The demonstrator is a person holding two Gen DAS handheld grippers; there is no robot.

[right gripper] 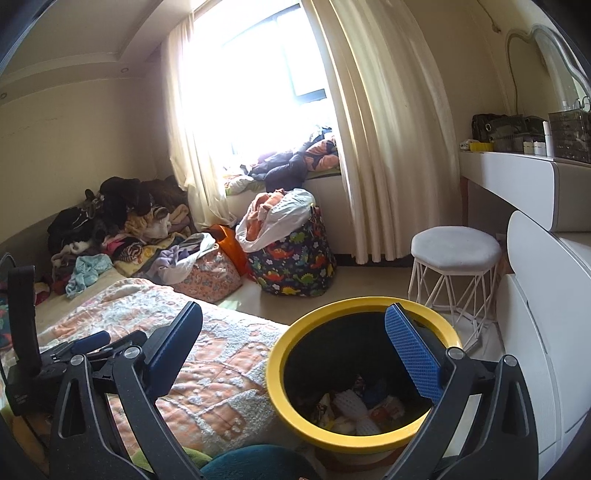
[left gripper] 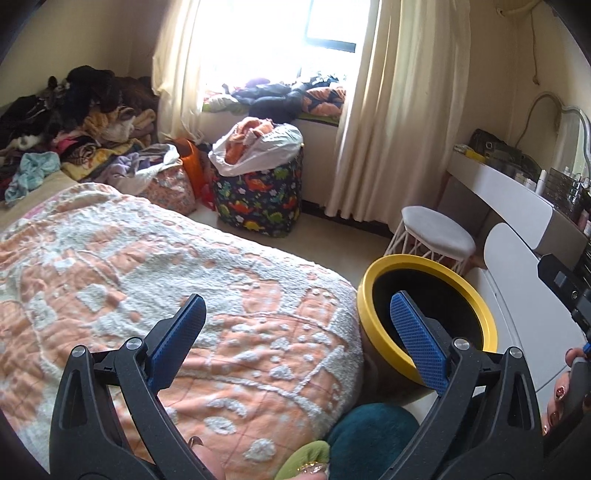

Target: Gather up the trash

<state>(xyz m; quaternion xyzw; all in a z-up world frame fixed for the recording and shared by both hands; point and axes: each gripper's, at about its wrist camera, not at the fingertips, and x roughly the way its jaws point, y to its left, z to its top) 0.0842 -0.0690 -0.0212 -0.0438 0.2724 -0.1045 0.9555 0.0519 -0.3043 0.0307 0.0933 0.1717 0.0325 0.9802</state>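
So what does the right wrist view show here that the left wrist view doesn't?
Only the right wrist view looks down into the yellow-rimmed bin and shows the trash at its bottom; it also shows the left gripper over the bed from the side.

Only the left wrist view shows the right hand, with painted nails, at its right edge; there the bin's inside looks dark.

Both show open, empty jaws, the orange-and-white bedspread, the dinosaur-print bag, the white stool and the curtained window.
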